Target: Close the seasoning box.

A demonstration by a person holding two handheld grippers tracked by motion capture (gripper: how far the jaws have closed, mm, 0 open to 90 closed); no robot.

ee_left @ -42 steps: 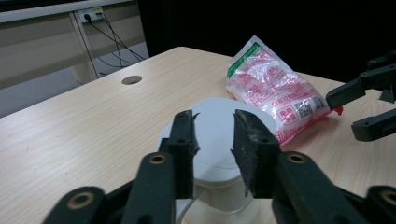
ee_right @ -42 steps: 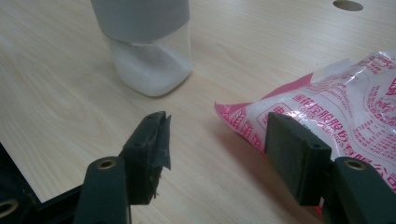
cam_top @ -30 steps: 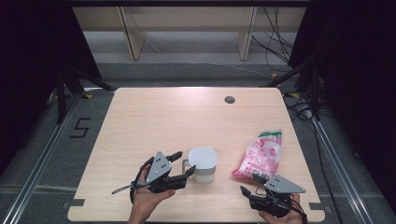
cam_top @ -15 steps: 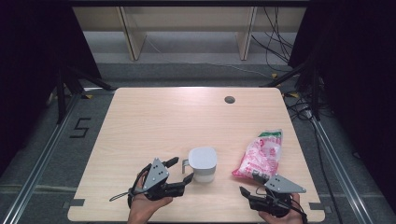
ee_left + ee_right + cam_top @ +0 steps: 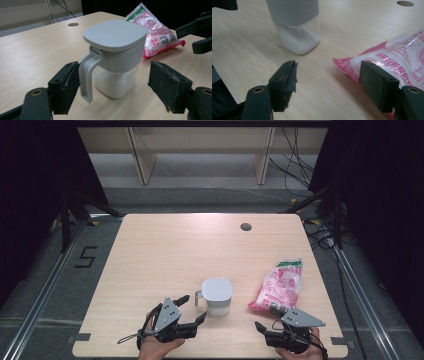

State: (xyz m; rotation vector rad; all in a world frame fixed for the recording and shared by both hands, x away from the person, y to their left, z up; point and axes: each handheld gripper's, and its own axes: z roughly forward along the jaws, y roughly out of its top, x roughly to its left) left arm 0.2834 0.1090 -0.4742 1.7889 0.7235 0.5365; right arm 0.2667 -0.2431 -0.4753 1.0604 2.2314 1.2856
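Note:
A clear jug with a grey lid and handle (image 5: 216, 295) (image 5: 115, 57) (image 5: 295, 27) stands near the table's front middle, part full of white powder. A pink and white printed bag (image 5: 280, 285) (image 5: 155, 32) (image 5: 397, 62) lies flat to its right. My left gripper (image 5: 192, 309) (image 5: 113, 87) is open, low at the jug's left, its jaws apart on either side of the handle and body without touching. My right gripper (image 5: 265, 329) (image 5: 327, 82) is open at the front right, just short of the bag's near end, nothing between its jaws.
The wooden table (image 5: 165, 255) has a round cable hole (image 5: 245, 226) at the back right. Cables lie on the floor behind. Metal rails run along both sides, with a "5" marked on the floor (image 5: 86, 256) at left.
My left gripper has drawn back toward the front edge and a little left, away from the jug. The right gripper, jug and bag have stayed put.

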